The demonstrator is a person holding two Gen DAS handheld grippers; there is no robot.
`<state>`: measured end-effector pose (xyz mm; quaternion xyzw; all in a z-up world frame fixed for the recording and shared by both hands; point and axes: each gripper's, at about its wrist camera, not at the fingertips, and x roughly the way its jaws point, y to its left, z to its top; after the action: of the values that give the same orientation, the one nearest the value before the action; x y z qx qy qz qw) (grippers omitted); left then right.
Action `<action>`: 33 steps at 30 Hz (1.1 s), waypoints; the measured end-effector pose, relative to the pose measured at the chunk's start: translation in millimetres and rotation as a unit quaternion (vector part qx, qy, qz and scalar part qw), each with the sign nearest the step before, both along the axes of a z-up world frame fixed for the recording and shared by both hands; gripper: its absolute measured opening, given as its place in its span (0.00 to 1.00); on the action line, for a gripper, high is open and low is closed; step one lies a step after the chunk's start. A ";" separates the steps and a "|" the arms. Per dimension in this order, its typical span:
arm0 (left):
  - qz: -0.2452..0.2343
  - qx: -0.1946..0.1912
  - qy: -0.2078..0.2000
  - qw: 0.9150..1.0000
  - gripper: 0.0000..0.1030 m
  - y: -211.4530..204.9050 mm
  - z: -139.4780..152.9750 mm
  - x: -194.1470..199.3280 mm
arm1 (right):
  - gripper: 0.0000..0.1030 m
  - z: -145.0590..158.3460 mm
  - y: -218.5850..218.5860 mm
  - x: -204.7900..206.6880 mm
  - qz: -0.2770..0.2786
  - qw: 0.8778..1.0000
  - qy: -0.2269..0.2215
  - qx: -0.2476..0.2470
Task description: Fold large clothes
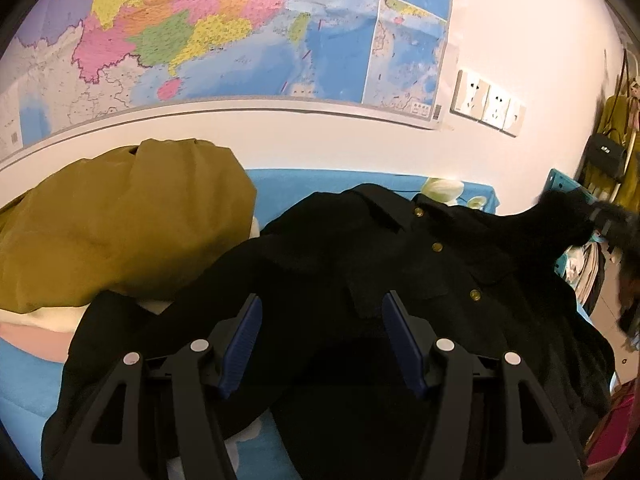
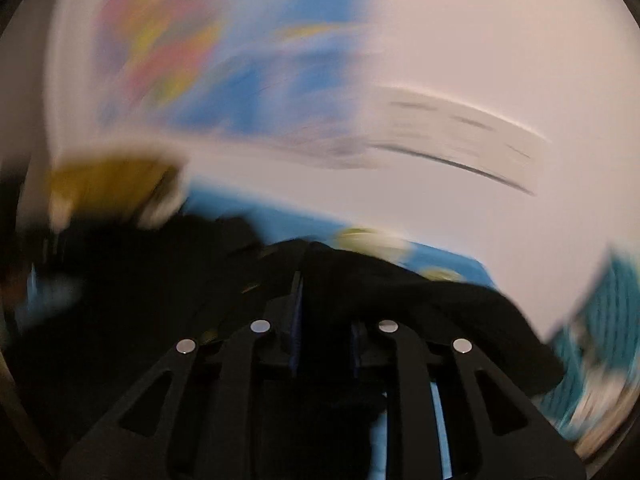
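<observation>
**Two grippers at a black coat, one gripping a sleeve**

Two garments lie on a blue bed sheet [image 1: 24, 376] against a white wall. The task's garment, a black button-front coat [image 1: 360, 248], is spread across the middle of the bed with its collar toward the wall and three brass buttons [image 1: 438, 246] running down its front. An olive-yellow garment [image 1: 120, 224] is heaped to its left, lying over pale cream and pink bedding [image 1: 36, 332], with its lower edge touching the coat.

From the left wrist view, the left gripper [image 1: 322, 312] hovers over the lower front of the coat. Its jaws stand wide apart, blue pads [image 1: 240, 348] facing each other, and no fabric is pinched between them; the dark cloth lies beneath.

At the right edge of that same view, the coat's sleeve [image 1: 560, 220] is drawn up and out to the side, off the bed, toward a blurred dark shape that seems to be the right gripper [image 1: 608, 220].

The right wrist view is heavily smeared by motion. There the right gripper [image 2: 326, 312] has its jaws drawn narrow, with black fabric of the coat [image 2: 400, 292] bunched between them and draping over to the right, so it is clamped on the cloth.

On the wall hang a large coloured map [image 1: 224, 28] and a row of white sockets [image 1: 488, 102]. A small black handbag [image 1: 606, 156] hangs at the far right.
</observation>
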<state>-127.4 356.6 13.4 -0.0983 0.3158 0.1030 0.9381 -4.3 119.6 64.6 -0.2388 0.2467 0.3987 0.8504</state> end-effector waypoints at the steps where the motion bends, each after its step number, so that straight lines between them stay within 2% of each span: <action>1: -0.002 0.000 -0.001 1.000 0.58 0.1 -0.3 0.0 | 0.21 -15.3 19.8 -9.6 0.026 0.999 0.003 -0.032; 2: -0.004 -0.002 -0.002 1.000 0.58 0.1 -0.6 0.4 | 0.23 -38.4 41.5 -19.3 0.057 0.996 0.017 -0.071; 3: -0.004 -0.002 -0.002 1.000 0.58 -0.1 -0.9 0.4 | 0.37 -50.9 52.6 -24.9 0.067 0.993 0.029 -0.090; 4: -0.005 0.000 0.000 1.000 0.58 -0.1 -1.6 1.1 | 0.58 -65.3 58.6 -28.5 0.073 0.990 0.044 -0.110; 5: -0.008 0.000 0.001 1.000 0.58 0.1 -2.6 1.8 | 0.64 -76.6 60.0 -34.6 0.078 0.988 0.049 -0.126; 7: -0.013 -0.002 0.006 1.000 0.58 0.6 -5.5 3.6 | 0.67 -84.9 49.2 -47.5 0.081 0.986 0.048 -0.136; 9: -0.020 -0.004 0.011 1.000 0.58 1.5 -8.8 6.1 | 0.68 -77.1 25.8 -56.0 0.072 0.989 0.073 -0.110; 11: -0.024 -0.007 0.012 1.000 0.58 2.0 -11.0 8.5 | 0.68 -62.5 -7.3 -56.5 0.053 0.991 0.107 -0.061; 13: -0.033 -0.014 0.011 0.999 0.58 2.2 -13.4 11.9 | 0.75 -47.5 -51.4 -41.7 0.002 0.987 0.159 0.016; 14: -0.036 -0.015 0.011 0.999 0.58 1.9 -13.9 13.7 | 0.78 -44.5 -82.4 -23.0 -0.043 0.974 0.207 0.083; 17: -0.050 -0.018 0.009 0.999 0.58 -4.7 -14.8 20.4 | 0.80 -54.1 -132.6 21.8 -0.137 0.929 0.283 0.192; 19: -0.061 -0.019 0.006 0.998 0.58 -11.0 -13.9 23.9 | 0.81 -66.5 -154.9 56.4 -0.179 0.885 0.336 0.267; 20: -0.065 -0.019 0.004 0.998 0.58 -14.8 -13.0 24.4 | 0.82 -77.2 -163.2 75.6 -0.195 0.854 0.372 0.307; 21: -0.071 -0.018 0.001 0.997 0.58 -18.0 -11.6 24.8 | 0.82 -84.8 -164.2 89.2 -0.205 0.839 0.391 0.319; 23: -0.078 -0.015 -0.005 0.997 0.63 -23.8 -8.3 24.1 | 0.79 -94.7 -158.7 111.4 -0.214 0.822 0.416 0.325; 24: -0.081 -0.015 -0.009 0.997 0.64 -24.9 -7.2 23.2 | 0.65 -98.8 -158.4 120.1 -0.222 0.817 0.421 0.325; 25: -0.083 -0.015 -0.011 0.996 0.64 -25.5 -6.7 22.2 | 0.47 -99.2 -155.3 125.2 -0.224 0.817 0.421 0.323; 26: -0.084 -0.015 -0.012 0.996 0.64 -25.4 -6.3 20.8 | 0.38 -95.6 -148.9 129.6 -0.217 0.826 0.410 0.320; 27: -0.086 -0.017 -0.013 0.996 0.64 -24.5 -6.3 19.4 | 0.26 -83.7 -139.8 127.8 -0.212 0.846 0.381 0.308; 29: -0.085 -0.021 -0.014 0.996 0.64 -21.1 -7.1 17.2 | 0.23 -46.0 -116.5 118.2 -0.180 0.887 0.315 0.285; 30: -0.084 -0.023 -0.015 0.996 0.64 -19.5 -7.5 17.3 | 0.22 -34.4 -104.8 109.3 -0.160 0.899 0.293 0.282; 32: -0.083 -0.031 -0.018 0.996 0.64 -14.0 -8.3 16.4 | 0.21 8.2 -66.5 81.6 -0.090 0.942 0.211 0.246; 33: -0.079 -0.035 -0.020 0.996 0.64 -10.6 -8.3 16.3 | 0.21 20.3 -47.9 71.3 -0.061 0.955 0.184 0.226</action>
<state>-111.1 346.0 5.2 -0.1081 0.3071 0.0149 0.9454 66.9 71.6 84.9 0.0523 0.3167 0.4284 0.8447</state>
